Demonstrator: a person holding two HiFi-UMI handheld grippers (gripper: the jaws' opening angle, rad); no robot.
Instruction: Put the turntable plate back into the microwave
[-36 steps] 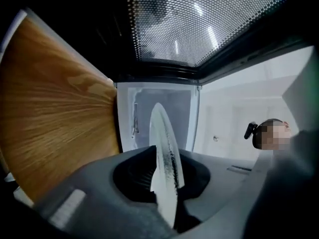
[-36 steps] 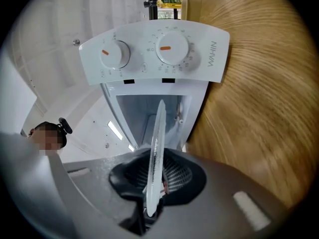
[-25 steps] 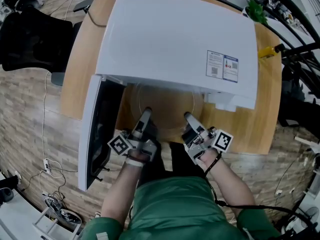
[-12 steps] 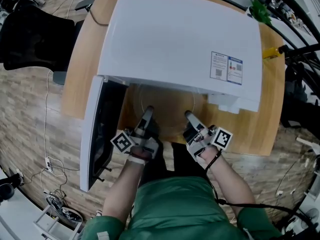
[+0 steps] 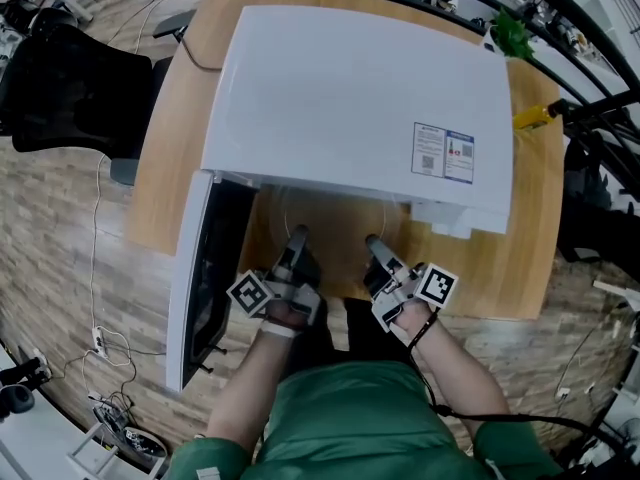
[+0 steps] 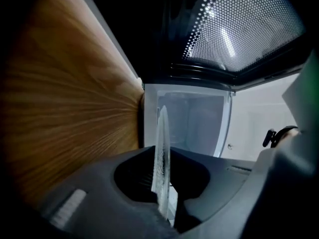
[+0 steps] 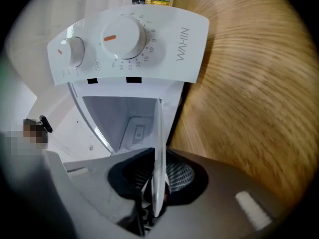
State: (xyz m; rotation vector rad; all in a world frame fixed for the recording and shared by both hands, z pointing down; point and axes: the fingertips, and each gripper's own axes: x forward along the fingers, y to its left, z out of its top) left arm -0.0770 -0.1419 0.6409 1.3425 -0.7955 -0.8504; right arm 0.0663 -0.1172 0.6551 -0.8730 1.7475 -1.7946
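The clear glass turntable plate [image 5: 335, 218] hangs level in front of the white microwave [image 5: 350, 98], partly under its open mouth. My left gripper [image 5: 298, 236] is shut on the plate's near left rim and my right gripper [image 5: 372, 241] is shut on its near right rim. The left gripper view shows the plate edge-on [image 6: 162, 133] between the jaws, with the white cavity [image 6: 194, 123] beyond. In the right gripper view the plate's edge [image 7: 159, 128] is clamped below the control panel [image 7: 124, 39] with its two knobs.
The microwave door [image 5: 205, 278] swings out to the left, its perforated window [image 6: 239, 29] above the left gripper. The wooden table [image 5: 520, 238] carries the microwave. A black chair [image 5: 60, 78] stands at far left. A yellow item [image 5: 530, 118] lies at the table's right edge.
Both grippers keep their hold on the plate at the microwave's mouth. The right gripper has sunk slightly, and the head view has shifted a little.
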